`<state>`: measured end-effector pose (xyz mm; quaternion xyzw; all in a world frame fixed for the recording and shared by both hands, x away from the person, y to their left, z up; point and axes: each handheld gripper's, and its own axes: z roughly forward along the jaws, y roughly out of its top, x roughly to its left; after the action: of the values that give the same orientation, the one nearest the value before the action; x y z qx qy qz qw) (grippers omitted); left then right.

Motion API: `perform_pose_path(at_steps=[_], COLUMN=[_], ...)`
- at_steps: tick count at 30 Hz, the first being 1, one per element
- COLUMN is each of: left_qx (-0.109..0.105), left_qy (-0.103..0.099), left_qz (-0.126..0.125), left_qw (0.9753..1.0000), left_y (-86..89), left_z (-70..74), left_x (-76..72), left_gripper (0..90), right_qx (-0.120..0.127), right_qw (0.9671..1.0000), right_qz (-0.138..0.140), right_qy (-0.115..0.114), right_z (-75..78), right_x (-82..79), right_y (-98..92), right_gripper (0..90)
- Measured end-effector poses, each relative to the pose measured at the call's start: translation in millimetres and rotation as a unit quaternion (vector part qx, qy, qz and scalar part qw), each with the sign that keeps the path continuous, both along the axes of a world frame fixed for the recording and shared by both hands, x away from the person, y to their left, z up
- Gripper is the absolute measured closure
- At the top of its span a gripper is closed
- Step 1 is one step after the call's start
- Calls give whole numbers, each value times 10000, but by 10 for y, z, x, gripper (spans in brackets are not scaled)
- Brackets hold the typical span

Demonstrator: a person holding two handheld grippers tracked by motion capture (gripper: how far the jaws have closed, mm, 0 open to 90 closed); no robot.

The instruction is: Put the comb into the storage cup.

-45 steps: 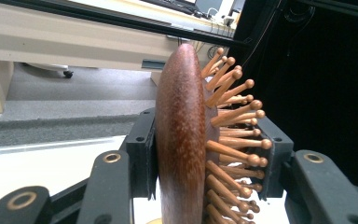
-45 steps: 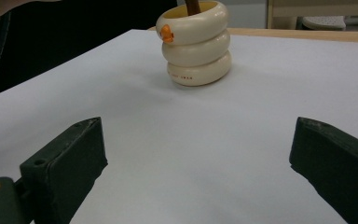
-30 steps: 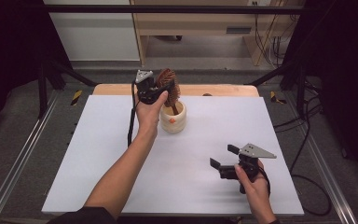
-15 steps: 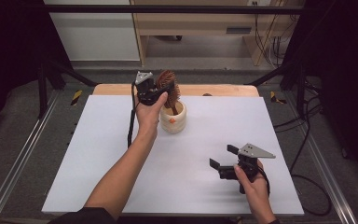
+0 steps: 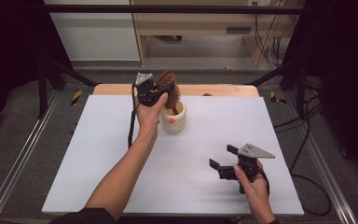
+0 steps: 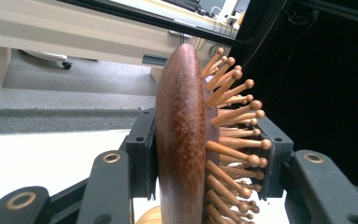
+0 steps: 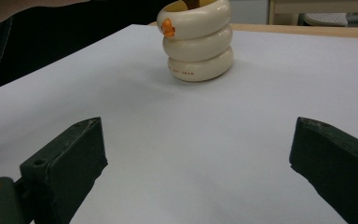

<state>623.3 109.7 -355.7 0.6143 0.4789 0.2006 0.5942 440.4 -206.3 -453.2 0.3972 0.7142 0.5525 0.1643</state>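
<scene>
- The left gripper (image 5: 161,89) is clamped on the head of the brush (image 5: 168,86), just above the cup (image 5: 173,119). In the left gripper view, one jaw presses the wooden back and the other the pins of the brush (image 6: 186,140).
- Against the pictures from a second ago almost nothing has moved: the brush stays at the same height over the cup, with its handle down inside the mouth.
- I judge this as a pause. Whether the brush is going in or coming out, I cannot tell; the handle's lower end is hidden.
- The right gripper (image 5: 223,158) rests on the table (image 5: 98,154), well apart from the cup, toward the person. Its jaws are spread wide and hold nothing.
- The right gripper view faces the cup (image 7: 196,39), so it seems only to wait.
</scene>
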Motion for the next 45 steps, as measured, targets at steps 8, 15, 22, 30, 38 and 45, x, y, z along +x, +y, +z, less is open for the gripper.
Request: perform_pose_path(at_steps=[8, 15, 22, 30, 38, 45], left_qx=[-55, -80, -99, -140, -159, -192], left_qy=[19, 27, 39, 61, 64, 59], left_qz=[-5, -6, 6, 30, 34, 17], left_qw=[10000, 10000, 9999, 9999, 9998, 9998], left_y=[-9, -12, -5, 19, 31, 49], left_z=[-12, -24, -42, -56, -62, -72], left_x=[1, 1, 4, 10, 12, 11], left_gripper=[507, 507, 507, 507, 507, 506], right_qx=[7, 1, 9, 1, -6, -24], right_qw=[10000, 10000, 10000, 10000, 10000, 10000], right_qz=[2, 1, 11, 5, 11, 28], right_qy=[16, 11, 14, 9, 10, 14], right_z=[-1, -1, -4, -7, -9, -11], right_x=[-2, -2, -2, 0, 0, 0], right_y=[4, 2, 7, 11, 13, 18], right_gripper=[39, 39, 39, 39, 39, 39])
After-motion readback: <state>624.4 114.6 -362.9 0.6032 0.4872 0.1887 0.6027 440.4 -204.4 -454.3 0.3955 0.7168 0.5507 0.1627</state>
